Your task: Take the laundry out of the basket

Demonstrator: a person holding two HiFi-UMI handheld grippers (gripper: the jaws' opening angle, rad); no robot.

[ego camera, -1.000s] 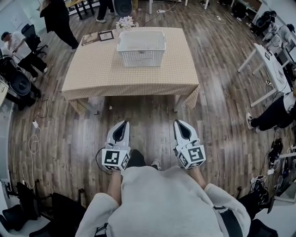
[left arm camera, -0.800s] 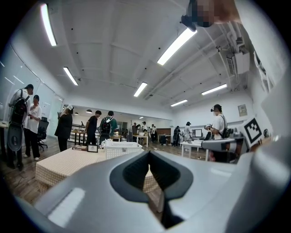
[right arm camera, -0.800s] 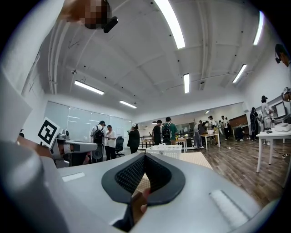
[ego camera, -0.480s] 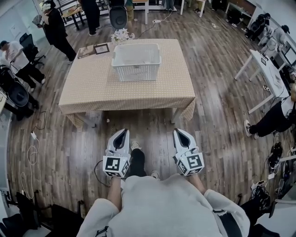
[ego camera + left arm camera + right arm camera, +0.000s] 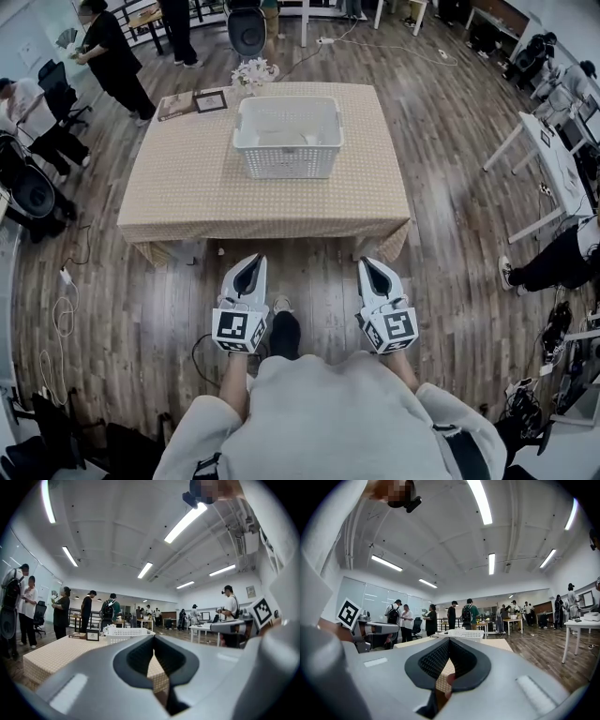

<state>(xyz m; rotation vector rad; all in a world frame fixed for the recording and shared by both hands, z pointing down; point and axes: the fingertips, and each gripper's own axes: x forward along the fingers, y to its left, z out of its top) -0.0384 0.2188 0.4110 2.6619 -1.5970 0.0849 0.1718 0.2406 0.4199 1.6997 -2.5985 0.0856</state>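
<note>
Standing short of the near edge of the table [image 5: 187,187], over wood floor [image 5: 450,187]. Holding the left gripper [image 5: 254,259] clenched, jaws together on nothing. Same with the right gripper [image 5: 367,262]: tips met, empty. Both pointed level toward the table, side by side, well apart from the basket [image 5: 287,164]. Upright near the far edge, about midway along it. Inside, pale laundry [image 5: 281,138], hard to make out. Near the far left corner, a frame [image 5: 211,99]; flowers [image 5: 254,73] at the far edge, behind the basket.
</note>
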